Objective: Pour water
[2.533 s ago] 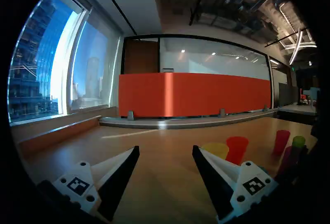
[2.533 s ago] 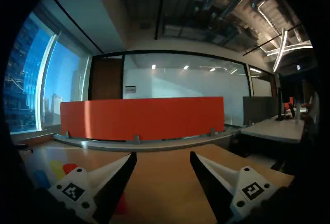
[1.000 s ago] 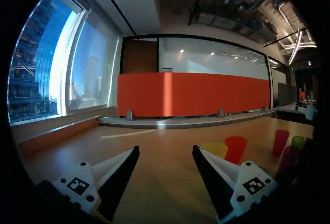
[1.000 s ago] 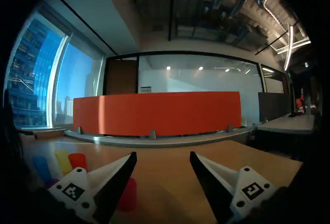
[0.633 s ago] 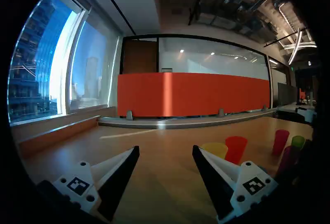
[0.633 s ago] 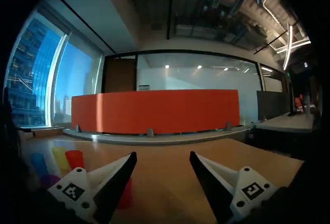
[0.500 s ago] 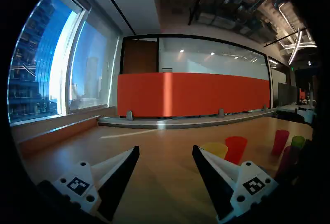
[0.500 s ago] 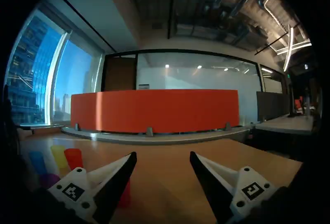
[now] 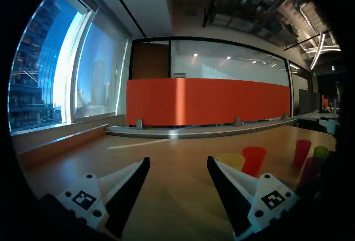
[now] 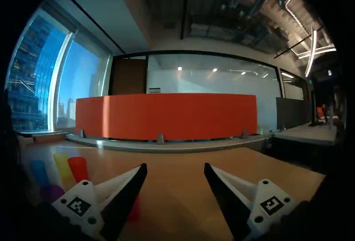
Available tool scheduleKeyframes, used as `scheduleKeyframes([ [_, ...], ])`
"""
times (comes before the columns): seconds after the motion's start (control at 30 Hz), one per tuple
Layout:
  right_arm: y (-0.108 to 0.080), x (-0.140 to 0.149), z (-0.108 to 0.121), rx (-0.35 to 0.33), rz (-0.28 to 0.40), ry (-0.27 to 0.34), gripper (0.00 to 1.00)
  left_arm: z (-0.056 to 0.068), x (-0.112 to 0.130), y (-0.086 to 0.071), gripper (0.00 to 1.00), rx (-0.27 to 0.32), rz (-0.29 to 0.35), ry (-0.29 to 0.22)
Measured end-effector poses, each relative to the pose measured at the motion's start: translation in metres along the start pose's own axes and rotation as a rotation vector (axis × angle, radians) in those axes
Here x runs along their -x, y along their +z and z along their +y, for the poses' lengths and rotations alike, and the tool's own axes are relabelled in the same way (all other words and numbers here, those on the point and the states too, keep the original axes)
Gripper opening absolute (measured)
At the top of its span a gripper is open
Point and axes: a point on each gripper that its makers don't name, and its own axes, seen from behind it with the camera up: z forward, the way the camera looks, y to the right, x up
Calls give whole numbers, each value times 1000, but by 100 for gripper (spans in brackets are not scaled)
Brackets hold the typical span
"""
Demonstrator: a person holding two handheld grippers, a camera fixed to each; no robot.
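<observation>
Left tongs (image 9: 177,159) and right tongs (image 10: 175,165) — both spread wide, empty.

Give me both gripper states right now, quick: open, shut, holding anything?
Left gripper: open, nothing held.
Right gripper: open, nothing held.
</observation>
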Motion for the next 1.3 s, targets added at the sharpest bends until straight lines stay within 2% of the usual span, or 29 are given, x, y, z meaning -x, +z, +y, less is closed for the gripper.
scheduleKeyframes([
  [0.87,4,14,-1,7,-55,-8,99,0,0,0,96,0,0,0],
  [1.3,3,14,-1,10,-61,-7,99,0,-1,0,96,0,0,0],
])
